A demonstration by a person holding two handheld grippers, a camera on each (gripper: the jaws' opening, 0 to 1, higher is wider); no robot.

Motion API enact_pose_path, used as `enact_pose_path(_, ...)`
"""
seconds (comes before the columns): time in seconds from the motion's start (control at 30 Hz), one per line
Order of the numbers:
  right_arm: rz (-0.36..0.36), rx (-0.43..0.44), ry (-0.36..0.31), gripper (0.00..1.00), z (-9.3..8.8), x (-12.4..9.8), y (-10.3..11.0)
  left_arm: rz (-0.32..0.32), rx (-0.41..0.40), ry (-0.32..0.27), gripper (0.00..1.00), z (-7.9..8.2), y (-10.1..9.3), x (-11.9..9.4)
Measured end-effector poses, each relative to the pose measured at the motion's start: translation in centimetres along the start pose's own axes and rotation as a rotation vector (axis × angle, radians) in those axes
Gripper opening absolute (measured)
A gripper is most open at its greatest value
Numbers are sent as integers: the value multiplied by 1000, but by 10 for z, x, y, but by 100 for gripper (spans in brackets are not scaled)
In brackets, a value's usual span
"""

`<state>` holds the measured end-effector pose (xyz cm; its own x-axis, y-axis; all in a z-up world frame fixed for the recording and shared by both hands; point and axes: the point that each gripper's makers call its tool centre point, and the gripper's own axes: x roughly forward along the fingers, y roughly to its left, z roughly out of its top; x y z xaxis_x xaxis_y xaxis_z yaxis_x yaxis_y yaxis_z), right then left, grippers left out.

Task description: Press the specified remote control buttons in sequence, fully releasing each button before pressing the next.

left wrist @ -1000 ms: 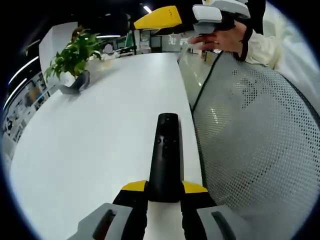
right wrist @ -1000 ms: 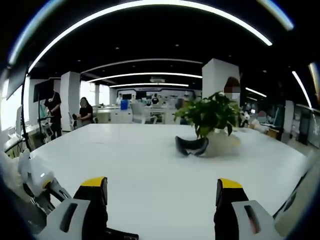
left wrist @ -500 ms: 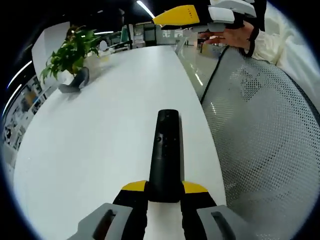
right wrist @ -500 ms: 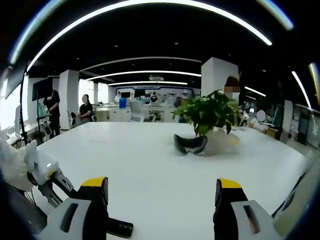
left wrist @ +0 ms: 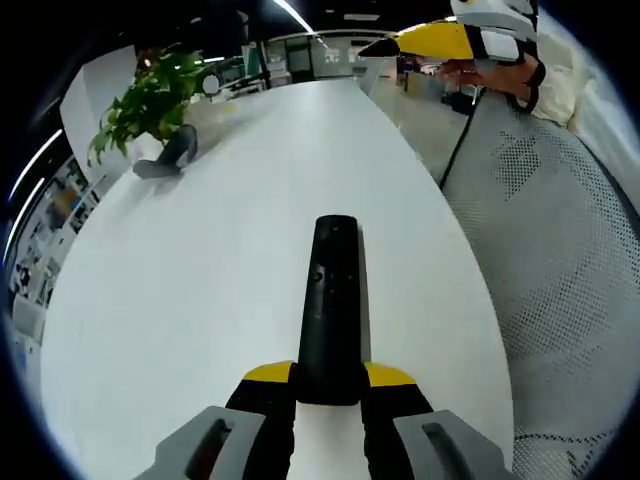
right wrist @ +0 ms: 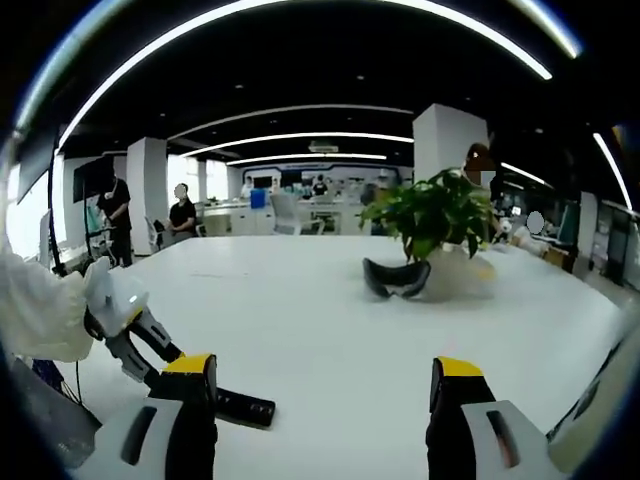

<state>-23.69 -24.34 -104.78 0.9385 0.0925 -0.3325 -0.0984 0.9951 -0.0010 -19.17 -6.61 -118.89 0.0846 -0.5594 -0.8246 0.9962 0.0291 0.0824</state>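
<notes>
The left hand-held gripper [left wrist: 330,385] clamps the base of the black remote control [left wrist: 333,300], held over the white table [left wrist: 200,260]. The right hand-held gripper [right wrist: 325,400] hangs with its jaws spread wide, touching nothing. Judging by this, no button is being pressed now; the sequence seems still ahead.

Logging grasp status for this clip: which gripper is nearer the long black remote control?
Left. The left gripper clamps the long black remote control between its jaws; the right gripper hovers open, well away from it.

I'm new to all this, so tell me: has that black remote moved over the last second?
Yes. In the right gripper view the remote, held by the left gripper, has come further out over the white table, toward the plant.
</notes>
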Motion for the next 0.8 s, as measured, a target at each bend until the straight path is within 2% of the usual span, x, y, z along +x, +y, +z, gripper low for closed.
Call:
enact_pose_path(0.33,20,1,21,86,-4,2,4,41,15,21,24,-7,42,-2)
enact_pose_path(0.53,21,8,39,85,-7,3,4,47,34,40,24,-11,60,-2)
enact_pose_path(0.8,29,-14,67,85,-12,6,7,94,3,41,24,-15,98,-4)
